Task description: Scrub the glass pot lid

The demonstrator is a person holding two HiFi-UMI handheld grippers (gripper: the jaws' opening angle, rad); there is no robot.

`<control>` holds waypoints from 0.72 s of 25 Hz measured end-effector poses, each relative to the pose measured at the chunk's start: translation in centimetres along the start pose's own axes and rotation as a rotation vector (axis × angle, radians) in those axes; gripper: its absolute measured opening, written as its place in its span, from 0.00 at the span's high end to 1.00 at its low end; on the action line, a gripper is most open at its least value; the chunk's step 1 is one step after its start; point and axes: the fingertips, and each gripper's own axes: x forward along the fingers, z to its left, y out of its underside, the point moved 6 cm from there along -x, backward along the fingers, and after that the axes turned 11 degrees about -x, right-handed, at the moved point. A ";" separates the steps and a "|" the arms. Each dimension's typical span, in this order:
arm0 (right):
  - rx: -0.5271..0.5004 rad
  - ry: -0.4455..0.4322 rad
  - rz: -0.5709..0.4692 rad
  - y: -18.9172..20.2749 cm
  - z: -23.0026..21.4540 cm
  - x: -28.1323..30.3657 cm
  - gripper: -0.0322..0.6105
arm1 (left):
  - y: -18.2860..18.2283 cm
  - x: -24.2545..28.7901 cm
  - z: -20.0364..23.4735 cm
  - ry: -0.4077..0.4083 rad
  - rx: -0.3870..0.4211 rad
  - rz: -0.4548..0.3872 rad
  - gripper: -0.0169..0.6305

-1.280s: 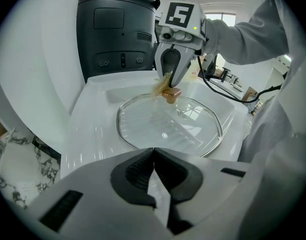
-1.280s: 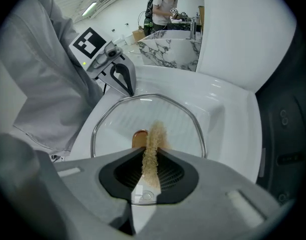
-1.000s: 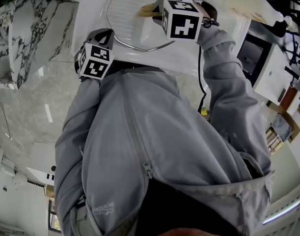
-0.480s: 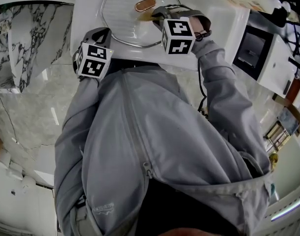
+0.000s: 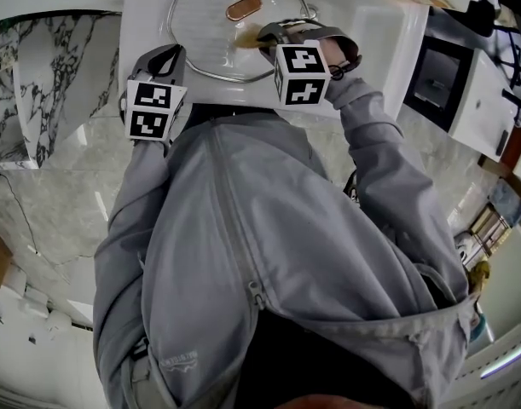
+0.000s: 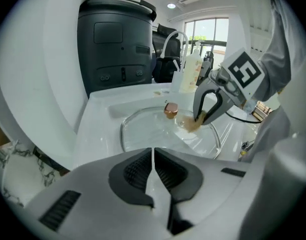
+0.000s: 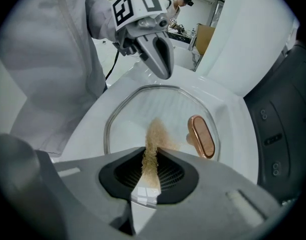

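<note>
Lid: it lies flat on the white table in front of you, copper knob up.
Right gripper: yours is clenched on a tan scrubber, pressed to the glass just beside the knob.
Left gripper: your jaws are closed on nothing, near the lid's rim; contact unclear.

The glass lid lies on the counter, scrub pad on it beside the knob
</note>
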 end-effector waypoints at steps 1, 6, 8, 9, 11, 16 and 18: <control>0.003 -0.003 -0.003 -0.1 0.4 -0.1 0.86 | -0.8 -0.1 -0.2 0.017 0.012 -0.021 0.96; 0.018 -0.028 -0.027 -1.0 2.9 -0.3 0.86 | -4.9 0.9 -2.3 0.095 0.101 -0.088 0.96; 0.030 -0.044 -0.038 -1.2 3.9 -0.4 0.86 | -6.1 2.1 -3.4 0.136 0.135 -0.082 0.83; 0.039 -0.053 -0.045 -1.3 4.3 -0.5 0.86 | -6.5 2.7 -4.1 0.155 0.154 -0.072 0.70; 0.058 -0.071 -0.062 -1.5 5.1 -0.7 0.86 | -7.4 4.0 -5.1 0.176 0.200 -0.050 0.69; 0.129 -0.130 -0.115 -1.7 6.7 -1.1 0.86 | -9.0 7.0 -6.8 0.185 0.282 -0.010 0.68; 0.180 -0.158 -0.155 -1.5 6.9 -1.8 0.86 | -9.3 8.2 -7.0 0.173 0.309 0.027 0.68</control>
